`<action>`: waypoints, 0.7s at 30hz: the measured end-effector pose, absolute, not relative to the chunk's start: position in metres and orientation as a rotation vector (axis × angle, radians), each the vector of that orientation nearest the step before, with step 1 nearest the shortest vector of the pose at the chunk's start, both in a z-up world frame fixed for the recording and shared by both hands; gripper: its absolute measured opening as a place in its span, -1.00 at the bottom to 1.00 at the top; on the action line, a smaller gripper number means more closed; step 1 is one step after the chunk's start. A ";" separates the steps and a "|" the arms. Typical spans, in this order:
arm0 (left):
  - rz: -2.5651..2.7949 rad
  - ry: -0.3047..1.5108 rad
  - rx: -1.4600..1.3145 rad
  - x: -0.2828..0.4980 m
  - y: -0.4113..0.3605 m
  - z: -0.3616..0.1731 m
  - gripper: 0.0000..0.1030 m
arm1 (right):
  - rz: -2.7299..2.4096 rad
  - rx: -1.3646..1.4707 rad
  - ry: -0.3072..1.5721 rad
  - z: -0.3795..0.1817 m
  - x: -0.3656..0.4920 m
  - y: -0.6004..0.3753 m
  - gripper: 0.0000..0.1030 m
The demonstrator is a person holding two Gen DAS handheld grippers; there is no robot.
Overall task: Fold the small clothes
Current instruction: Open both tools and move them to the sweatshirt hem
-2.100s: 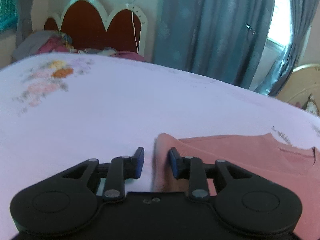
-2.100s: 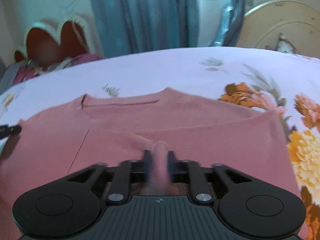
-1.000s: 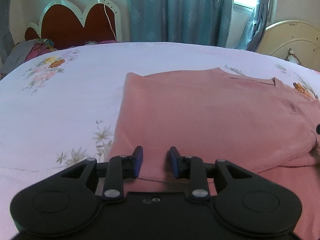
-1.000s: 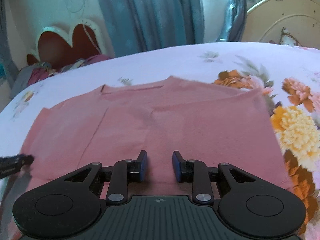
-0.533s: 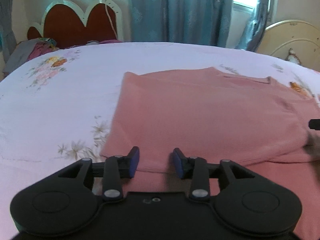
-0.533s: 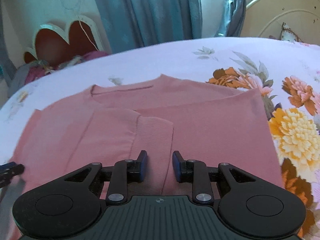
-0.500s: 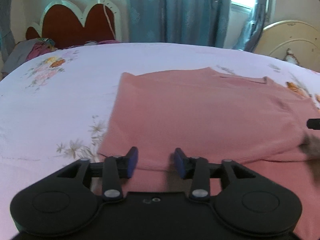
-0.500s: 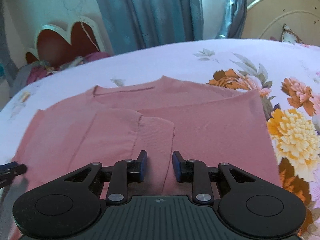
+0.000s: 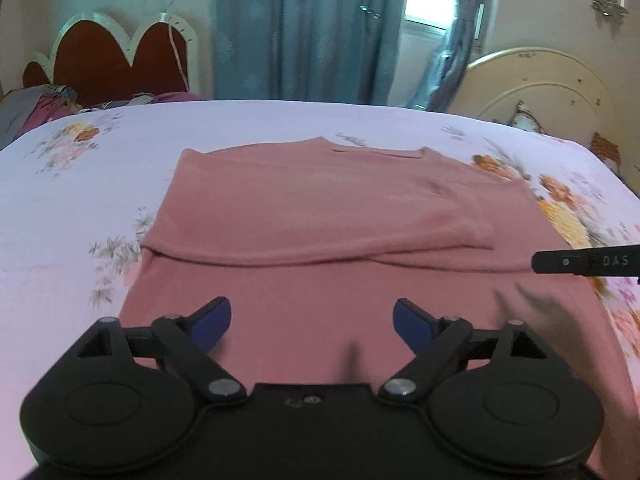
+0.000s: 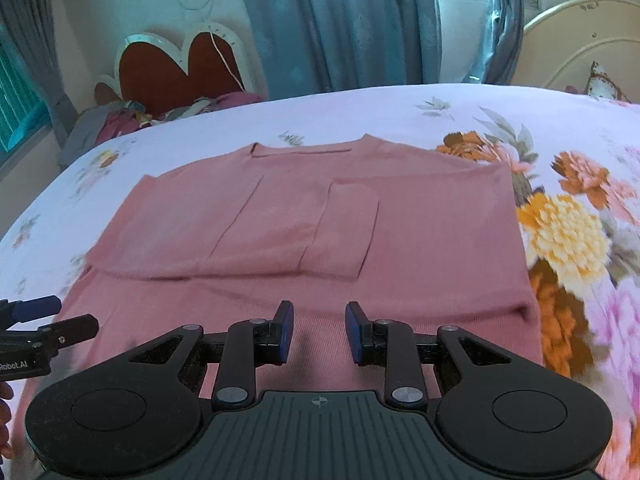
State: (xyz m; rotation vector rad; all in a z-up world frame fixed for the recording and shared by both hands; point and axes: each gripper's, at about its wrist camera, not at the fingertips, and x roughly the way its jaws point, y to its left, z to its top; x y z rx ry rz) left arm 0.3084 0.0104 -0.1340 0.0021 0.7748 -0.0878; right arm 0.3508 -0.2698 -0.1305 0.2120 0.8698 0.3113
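I see the pink sweater [image 10: 420, 240] lying flat on the floral bed sheet [image 10: 580, 220], both sleeves folded in across its chest. My left tool [image 9: 311, 320] hangs level over the near hem, spread wide and empty. My right tool [image 10: 319, 330] hovers beside it, parted narrower, gripping nothing.

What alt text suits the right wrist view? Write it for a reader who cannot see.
A pink sweater lies flat on a flowered bedsheet, its sleeves folded across the body. The right gripper hangs open over the sweater's near edge, and the left gripper shows at the left edge. Blue curtains and a red headboard stand behind.
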 end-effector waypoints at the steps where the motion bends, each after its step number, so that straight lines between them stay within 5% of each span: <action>1: -0.095 0.773 0.006 0.303 0.010 -0.132 0.77 | 0.299 0.213 0.862 -0.128 0.343 -0.270 0.24; 2: -0.101 0.768 0.011 0.297 0.009 -0.130 0.79 | 0.285 0.210 0.842 -0.125 0.333 -0.271 0.36; 21: -0.126 0.774 0.010 0.169 0.058 -0.134 0.84 | 0.154 0.147 0.816 -0.109 0.162 -0.243 0.36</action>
